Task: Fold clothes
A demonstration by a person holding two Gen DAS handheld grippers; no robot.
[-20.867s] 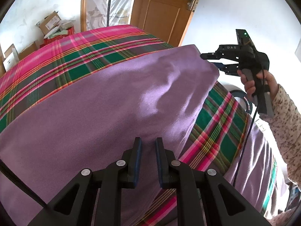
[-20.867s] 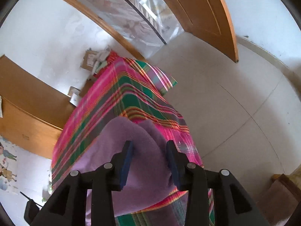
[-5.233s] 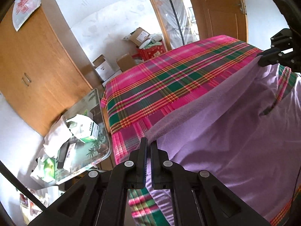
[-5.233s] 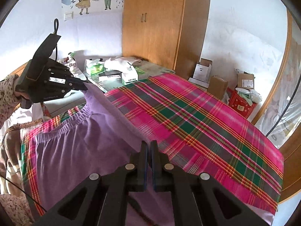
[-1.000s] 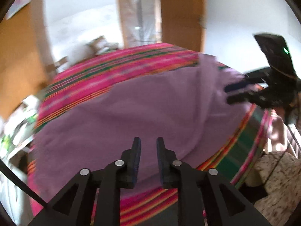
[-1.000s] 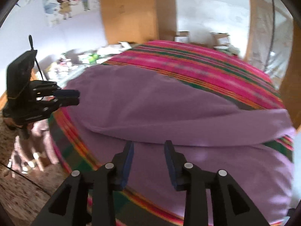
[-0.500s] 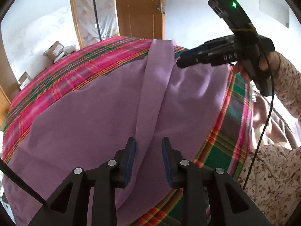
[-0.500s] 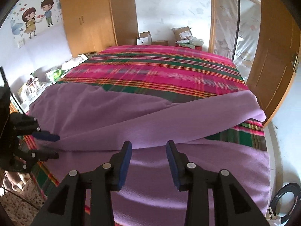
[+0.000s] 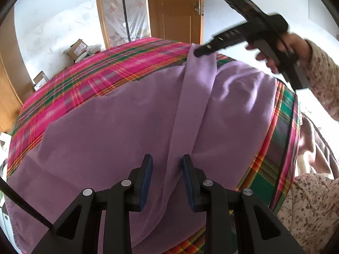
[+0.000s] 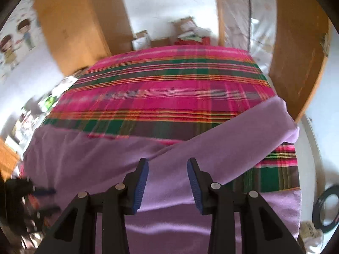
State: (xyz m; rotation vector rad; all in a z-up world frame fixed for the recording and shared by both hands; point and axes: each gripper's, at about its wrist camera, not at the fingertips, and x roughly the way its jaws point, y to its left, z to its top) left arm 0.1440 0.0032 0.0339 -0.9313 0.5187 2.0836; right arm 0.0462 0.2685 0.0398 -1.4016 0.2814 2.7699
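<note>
Purple garment (image 9: 118,127) spread flat; right gripper (image 9: 204,50) raised over sleeve, fingers seemingly apart.

A pink and green plaid bedspread (image 10: 169,97) covers the bed. Behind it stand cardboard boxes (image 10: 141,40) by the white wall, a wooden wardrobe (image 10: 72,25) and a wooden door (image 9: 180,10). A black ring (image 10: 326,209) lies on the floor.

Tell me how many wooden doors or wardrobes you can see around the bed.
2 for sure: a wooden door beyond the bed's far edge near the plastic-covered doorway, and a tall wooden wardrobe on the far left of the plaid bedspread. More may be out of view.
</note>
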